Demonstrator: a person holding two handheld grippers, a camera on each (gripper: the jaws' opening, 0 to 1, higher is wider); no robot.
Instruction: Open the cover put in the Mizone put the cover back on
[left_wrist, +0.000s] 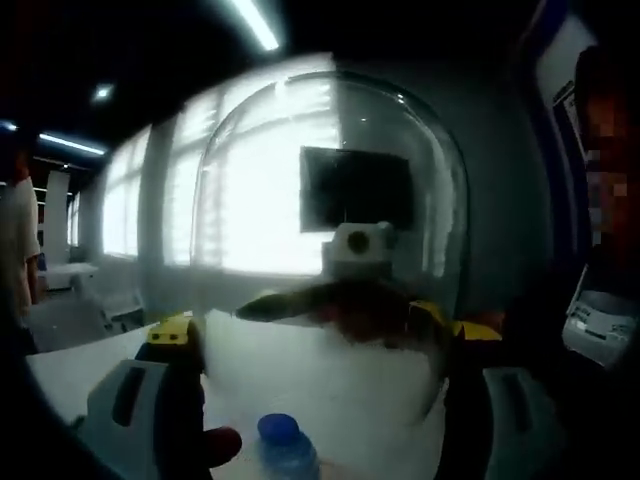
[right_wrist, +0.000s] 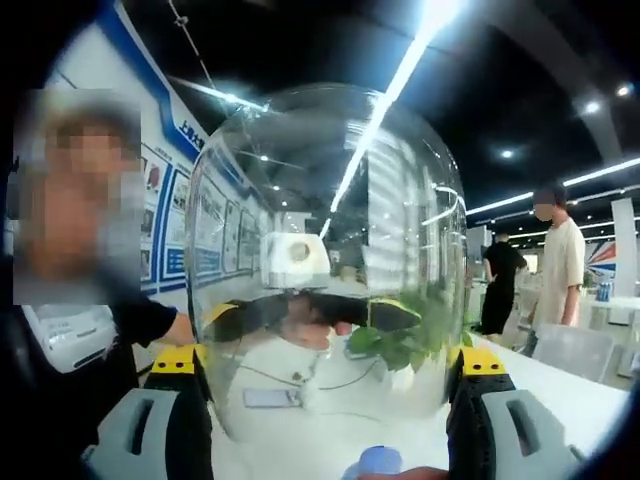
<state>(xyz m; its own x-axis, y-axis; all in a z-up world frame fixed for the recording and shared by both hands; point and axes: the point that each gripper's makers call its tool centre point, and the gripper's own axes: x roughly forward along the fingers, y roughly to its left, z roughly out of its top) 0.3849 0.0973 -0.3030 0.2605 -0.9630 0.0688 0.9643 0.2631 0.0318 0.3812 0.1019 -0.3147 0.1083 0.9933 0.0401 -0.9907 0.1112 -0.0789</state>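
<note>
With the clear glass dome cover (left_wrist: 335, 230) pinched between our left claw (left_wrist: 320, 400) and right claw (right_wrist: 325, 410), raised above the white bench (left_wrist: 330, 380) and the blue-capped Mizone bottle (left_wrist: 285, 445), we risk it slipping and striking the bottle.

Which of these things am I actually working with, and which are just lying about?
Job:
glass cover
bottle with blue cap
left gripper
right gripper

Lying about:
phone and cable on the table
green plant
</note>
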